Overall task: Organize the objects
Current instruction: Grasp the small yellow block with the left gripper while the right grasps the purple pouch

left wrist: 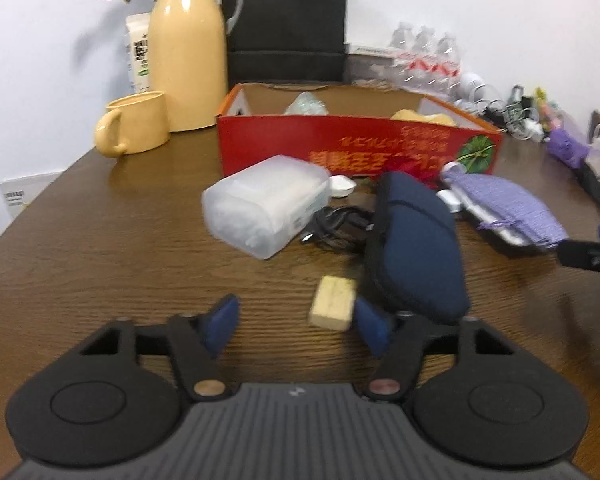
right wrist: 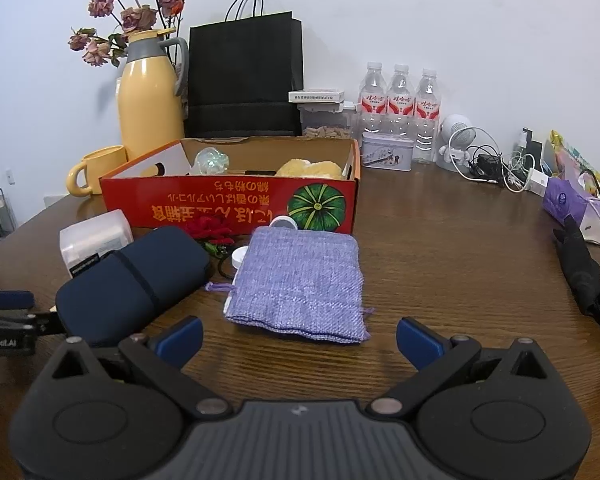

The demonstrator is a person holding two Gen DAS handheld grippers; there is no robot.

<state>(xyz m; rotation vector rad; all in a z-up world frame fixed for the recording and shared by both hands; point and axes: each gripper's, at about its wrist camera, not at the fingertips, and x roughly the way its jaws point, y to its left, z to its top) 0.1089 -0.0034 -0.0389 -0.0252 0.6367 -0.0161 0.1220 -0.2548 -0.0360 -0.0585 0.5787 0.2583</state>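
An open red cardboard box [left wrist: 340,144] [right wrist: 228,204] stands mid-table. In front of it lie a translucent plastic case [left wrist: 266,208] [right wrist: 94,236], a navy pouch [left wrist: 414,240] [right wrist: 132,284], a purple woven bag [left wrist: 504,204] [right wrist: 300,280], a black cable [left wrist: 336,226] and a small wooden block [left wrist: 333,307]. My left gripper [left wrist: 296,326] is open just above the table, its right pad beside the wooden block. My right gripper [right wrist: 300,340] is open and empty, just in front of the purple bag.
A yellow thermos [left wrist: 188,44] [right wrist: 150,92], yellow mug [left wrist: 134,128] [right wrist: 96,170] and black paper bag [right wrist: 244,76] stand behind the box. Water bottles [right wrist: 398,100], a tin [right wrist: 387,152], cables and chargers [right wrist: 496,164] line the back right. A black object [right wrist: 584,272] lies at right.
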